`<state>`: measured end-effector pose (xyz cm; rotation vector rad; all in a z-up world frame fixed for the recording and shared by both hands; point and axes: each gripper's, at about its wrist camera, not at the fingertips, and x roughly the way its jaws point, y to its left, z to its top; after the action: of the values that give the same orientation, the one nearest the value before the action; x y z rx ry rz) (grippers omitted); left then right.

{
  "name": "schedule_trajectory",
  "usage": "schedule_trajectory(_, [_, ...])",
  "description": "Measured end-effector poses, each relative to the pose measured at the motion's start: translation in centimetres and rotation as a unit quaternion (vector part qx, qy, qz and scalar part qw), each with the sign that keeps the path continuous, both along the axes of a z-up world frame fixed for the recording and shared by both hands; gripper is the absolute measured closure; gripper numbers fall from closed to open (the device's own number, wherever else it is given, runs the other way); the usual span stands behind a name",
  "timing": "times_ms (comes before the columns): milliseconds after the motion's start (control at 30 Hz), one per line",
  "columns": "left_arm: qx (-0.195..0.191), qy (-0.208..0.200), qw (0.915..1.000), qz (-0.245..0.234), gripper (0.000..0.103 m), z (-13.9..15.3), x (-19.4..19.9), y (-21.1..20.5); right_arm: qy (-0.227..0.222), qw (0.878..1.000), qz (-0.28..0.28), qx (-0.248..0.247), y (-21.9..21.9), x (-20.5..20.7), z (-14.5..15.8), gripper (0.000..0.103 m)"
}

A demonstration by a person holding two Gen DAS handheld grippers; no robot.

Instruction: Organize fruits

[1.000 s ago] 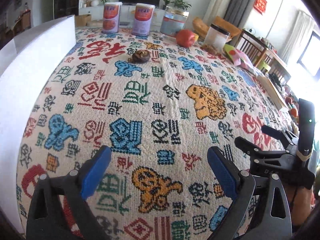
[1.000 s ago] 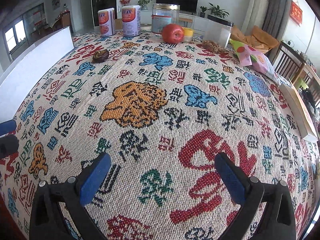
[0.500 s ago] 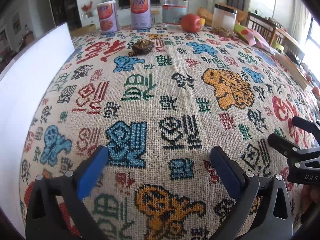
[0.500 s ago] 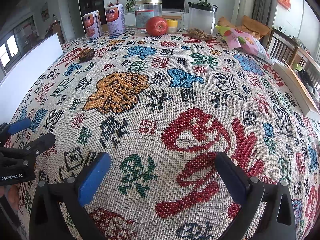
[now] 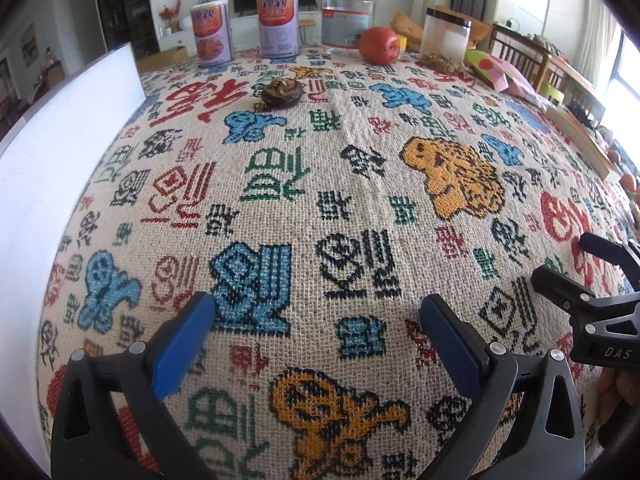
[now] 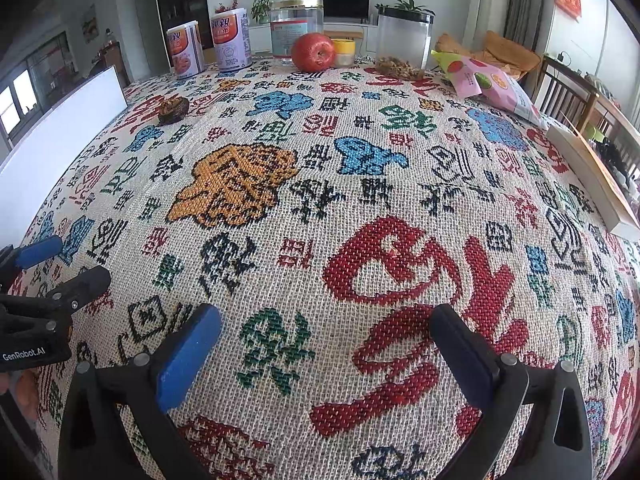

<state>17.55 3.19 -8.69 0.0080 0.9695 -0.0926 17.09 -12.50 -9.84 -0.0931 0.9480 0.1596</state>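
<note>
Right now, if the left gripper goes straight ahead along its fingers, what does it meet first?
Probably bare tablecloth; the left gripper is open, with nothing close ahead. Farther along, roughly the dark brown fruit, slightly left; depth unclear.

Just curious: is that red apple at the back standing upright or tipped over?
Tipped. The apple shows its stem dimple facing the camera, sideways rather than up.

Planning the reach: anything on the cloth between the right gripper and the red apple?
Nothing. In the right wrist view, only bare patterned tablecloth runs from the open right gripper to the red apple. The dark brown fruit sits well off to the left.
</note>
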Motion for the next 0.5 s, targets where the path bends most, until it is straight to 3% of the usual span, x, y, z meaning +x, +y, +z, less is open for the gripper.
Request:
schedule_trajectory(67, [-0.033,0.004,0.9994,-0.007,0.002,0.6,1.5,1.1,0.000,1.000,0.000,0.000,0.0,0.0,0.0,0.000])
schedule_trajectory(200, [-0.077,-0.020,0.9960,0.040,0.002,2.1,7.2,4.1,0.000,1.000,0.000,0.000,0.0,0.0,0.0,0.000])
schedule_trajectory(267, [-0.080,-0.026,0.9951,0.052,0.003,2.1,10.6,4.6,0.000,1.000,0.000,0.000,0.0,0.0,0.0,0.000])
schedule_trajectory(367, [-0.054,-0.035,0.9973,0.036,0.005,1.6,14.8,3.5,0.000,1.000,0.000,0.000,0.0,0.0,0.0,0.000])
schedule_trajectory(400, [-0.042,-0.037,0.9980,0.028,0.008,1.4,15.9,3.1,0.000,1.000,0.000,0.000,0.0,0.0,0.0,0.000])
schedule_trajectory(467, [-0.030,-0.031,0.9988,0.023,0.029,0.8,17.6,2.5,0.000,1.000,0.000,0.000,0.0,0.0,0.0,0.000])
schedule_trajectory(500, [-0.030,-0.022,0.9991,0.023,0.032,0.4,18.3,2.5,0.000,1.000,0.000,0.000,0.0,0.0,0.0,0.000])
